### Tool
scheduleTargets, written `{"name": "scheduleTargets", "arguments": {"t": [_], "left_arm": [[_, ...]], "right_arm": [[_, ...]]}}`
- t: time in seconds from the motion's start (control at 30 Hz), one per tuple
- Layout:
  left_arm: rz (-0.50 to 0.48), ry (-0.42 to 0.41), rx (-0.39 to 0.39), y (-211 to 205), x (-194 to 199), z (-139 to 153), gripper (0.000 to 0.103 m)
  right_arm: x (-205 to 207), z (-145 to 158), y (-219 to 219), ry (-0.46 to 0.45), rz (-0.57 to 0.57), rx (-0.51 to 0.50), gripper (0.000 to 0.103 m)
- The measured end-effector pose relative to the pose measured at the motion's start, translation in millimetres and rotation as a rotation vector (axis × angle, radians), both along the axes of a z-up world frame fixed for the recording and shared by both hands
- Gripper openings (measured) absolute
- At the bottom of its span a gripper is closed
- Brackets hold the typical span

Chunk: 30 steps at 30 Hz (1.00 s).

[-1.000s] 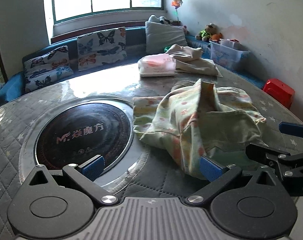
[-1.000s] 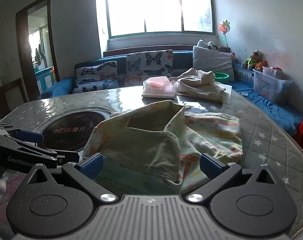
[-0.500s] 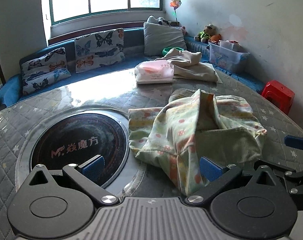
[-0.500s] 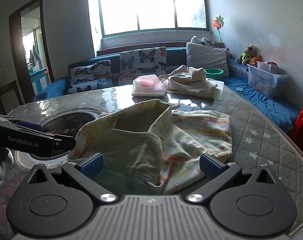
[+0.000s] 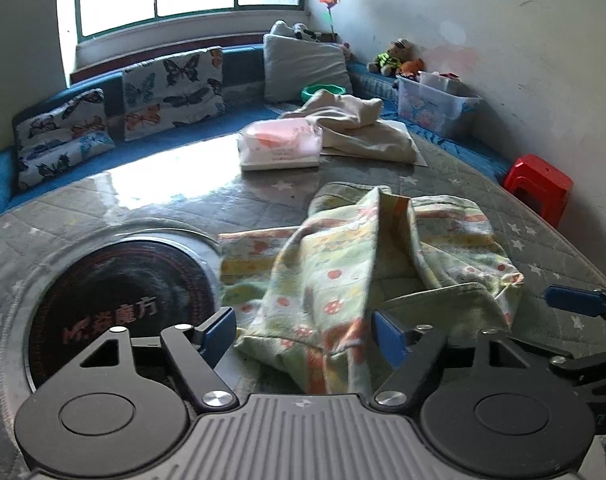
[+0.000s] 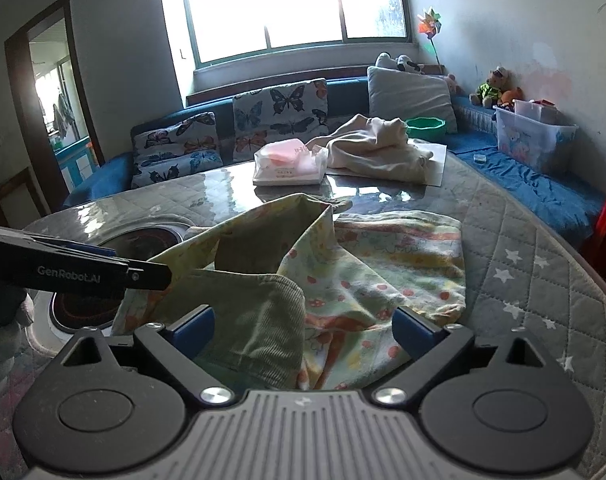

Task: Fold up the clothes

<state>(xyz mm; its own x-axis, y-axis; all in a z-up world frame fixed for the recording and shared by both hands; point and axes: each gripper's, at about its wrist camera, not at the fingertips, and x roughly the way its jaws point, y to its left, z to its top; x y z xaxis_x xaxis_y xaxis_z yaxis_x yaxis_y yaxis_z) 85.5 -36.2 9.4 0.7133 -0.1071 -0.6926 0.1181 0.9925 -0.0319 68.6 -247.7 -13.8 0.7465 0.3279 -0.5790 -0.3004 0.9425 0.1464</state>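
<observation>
Sunlit living room with a big round table (image 6: 515, 264) under a quilted star-print cover, and the job sits right in the middle of it: a pale green printed garment (image 5: 343, 272), crumpled in a heap just right of the dark round cooktop insert (image 5: 119, 296). In the right wrist view one part of it stands up in a peak while the rest sprawls flat toward the far side.

Left gripper (image 5: 303, 328) hangs low over the near edge of the cloth, blue pads spread wide with fabric showing between them but nothing pinched. Right gripper (image 6: 303, 328) is the same story from the other side: fingers apart, the corduroy-looking folded flap in the gap, not clamped.

Looks like the pickup stage, folding proper not started. To do it well, each gripper should probably go for a real edge or corner, not the bunched middle, and bite only one layer. Then lift and pull apart so the heap flattens out before any fold. Grabbing the peak would likely just drag the whole lump around.

Further back there's a pink-and-white tissue pack (image 6: 289, 162) and a beige garment (image 6: 377, 148), well apart from the working area, so there's room to spread out.
</observation>
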Motion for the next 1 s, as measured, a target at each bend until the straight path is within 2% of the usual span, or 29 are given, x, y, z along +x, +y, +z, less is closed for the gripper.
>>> {"name": "scheduleTargets", "arguments": {"t": [0.1,0.17,0.33,0.37,0.47,0.57,0.6,0.7,1.0], "left_arm": [[-0.018,0.016,-0.001,-3.3,6.1,-3.1,0.063],[-0.031,0.027,0.0,-5.2,10.2,-5.2,0.062],[-0.045,0.056,0.001,-6.6,19.7,-11.9,0.041],[-0.048,0.062,-0.002,-6.4,20.7,-13.1,0.034],[-0.058,0.071,-0.011,-4.8,20.8,-16.0,0.02],[-0.06,0.072,-0.018,-1.6,17.8,-17.2,0.013],[-0.061,0.07,-0.022,-0.8,16.5,-16.4,0.012],[-0.06,0.061,-0.029,2.3,11.0,-13.9,0.01],[-0.05,0.037,-0.052,15.4,-10.4,-5.6,0.008]], "right_arm": [[5.8,-2.5,0.3,0.013,0.004,0.007,0.092],[9.6,-4.1,1.2,0.022,0.007,0.014,0.09],[19.2,-8.2,3.5,0.045,0.016,0.031,0.077],[20.9,-9.2,4.0,0.05,0.02,0.033,0.075],[24.6,-11.0,2.1,0.068,0.035,0.041,0.06],[21.0,-12.2,4.3,0.07,0.057,0.043,0.045],[19.7,-12.6,5.1,0.071,0.064,0.044,0.037],[16.6,-13.0,6.9,0.072,0.083,0.046,0.025],[-15.2,5.1,14.1,0.016,0.227,0.026,0.012]]}}
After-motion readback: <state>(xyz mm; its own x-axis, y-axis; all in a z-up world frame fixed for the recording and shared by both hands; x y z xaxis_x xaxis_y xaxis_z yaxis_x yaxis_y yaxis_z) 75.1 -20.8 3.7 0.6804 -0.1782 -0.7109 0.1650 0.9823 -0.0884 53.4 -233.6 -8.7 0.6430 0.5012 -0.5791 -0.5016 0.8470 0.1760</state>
